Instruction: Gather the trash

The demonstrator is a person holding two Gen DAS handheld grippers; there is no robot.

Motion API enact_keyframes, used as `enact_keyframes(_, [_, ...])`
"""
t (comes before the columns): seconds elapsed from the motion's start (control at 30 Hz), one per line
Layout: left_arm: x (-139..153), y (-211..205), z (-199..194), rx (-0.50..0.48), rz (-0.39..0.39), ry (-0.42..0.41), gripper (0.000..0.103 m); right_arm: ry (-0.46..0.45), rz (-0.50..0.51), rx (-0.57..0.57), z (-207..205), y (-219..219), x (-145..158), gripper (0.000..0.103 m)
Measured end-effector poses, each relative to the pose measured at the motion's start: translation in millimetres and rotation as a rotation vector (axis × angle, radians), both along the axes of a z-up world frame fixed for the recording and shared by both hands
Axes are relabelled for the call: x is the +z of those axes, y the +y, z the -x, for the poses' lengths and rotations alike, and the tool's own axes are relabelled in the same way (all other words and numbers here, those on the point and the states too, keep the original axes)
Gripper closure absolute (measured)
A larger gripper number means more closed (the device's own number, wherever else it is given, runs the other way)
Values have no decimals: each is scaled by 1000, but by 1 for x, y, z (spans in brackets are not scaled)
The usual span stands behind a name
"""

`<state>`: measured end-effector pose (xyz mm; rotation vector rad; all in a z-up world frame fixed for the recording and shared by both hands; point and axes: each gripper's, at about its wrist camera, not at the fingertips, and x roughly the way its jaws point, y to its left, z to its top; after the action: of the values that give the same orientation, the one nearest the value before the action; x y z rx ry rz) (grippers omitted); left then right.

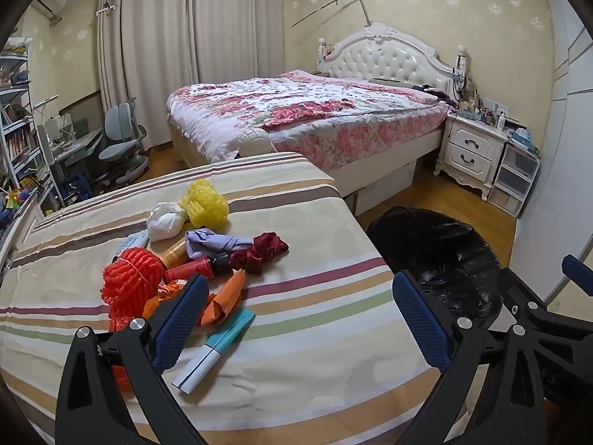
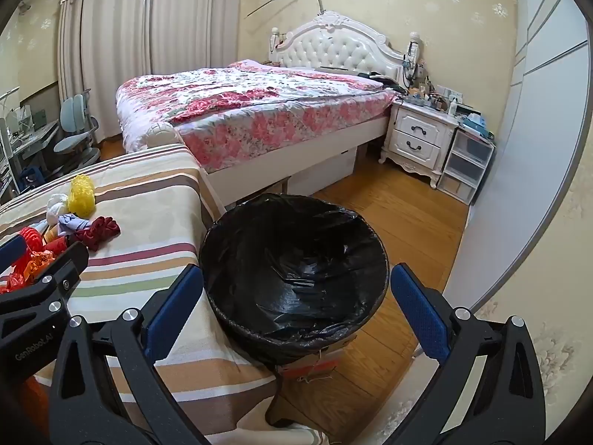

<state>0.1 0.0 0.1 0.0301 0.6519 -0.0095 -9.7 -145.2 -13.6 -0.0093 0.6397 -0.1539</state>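
Bedroom with a floral-quilted bed (image 1: 296,111) and drawn curtains (image 1: 155,55): in the foreground, a striped cloth (image 1: 315,315) covers a low surface that carries a heap of trash. Taking the black-lined bin (image 2: 296,259) on the wooden floor as the marker, the heap lies well to its left on the cloth. A red mesh bundle (image 1: 129,282) sits farthest from the bin, with a yellow mesh bundle (image 1: 205,204) and a white crumpled bag (image 1: 165,220) behind it. A dark red fabric scrap (image 1: 259,254) lies at the side of the heap nearest the bin, and a blue-and-white tube (image 1: 215,348) points toward the camera. The left gripper (image 1: 300,319) hangs above the cloth, jaws spread wide and holding nothing, its left finger over the heap's near edge. The right gripper (image 2: 296,315) hovers over the bin's near rim, equally wide and empty. A white nightstand (image 2: 418,137) stands beyond the bin, against the far wall.
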Motion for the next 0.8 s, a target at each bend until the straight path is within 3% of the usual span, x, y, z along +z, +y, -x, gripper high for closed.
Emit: enact_keyframes(0.8, [1,-4,6,2,-12,-11,6,1,5,-22,1,-8,0,4])
